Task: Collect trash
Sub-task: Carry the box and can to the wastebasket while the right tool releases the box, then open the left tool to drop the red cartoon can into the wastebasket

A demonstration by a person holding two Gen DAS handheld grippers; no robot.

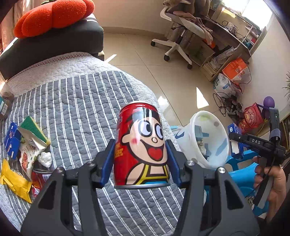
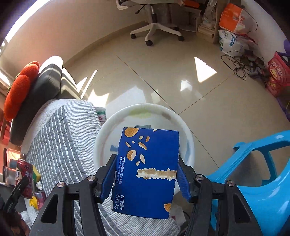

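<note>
My left gripper (image 1: 140, 150) is shut on a red drink can (image 1: 142, 145) with a cartoon face and holds it above the striped quilt (image 1: 81, 101). My right gripper (image 2: 146, 167) is shut on a blue biscuit box (image 2: 147, 172) and holds it over the open white trash bin (image 2: 108, 127). The bin also shows in the left wrist view (image 1: 208, 138), to the right of the can, with scraps inside. The right gripper and the hand holding it appear at the right of the left wrist view (image 1: 233, 145). More trash lies on the quilt's left: a sponge (image 1: 34, 129), wrappers (image 1: 15, 179), another can (image 1: 39, 178).
A blue plastic stool (image 2: 253, 181) stands right of the bin. A dark cushion with an orange plush (image 1: 52, 16) sits at the far end of the sofa. An office chair (image 1: 177, 41), desk, bags and cables (image 2: 241, 63) line the far wall across the tiled floor.
</note>
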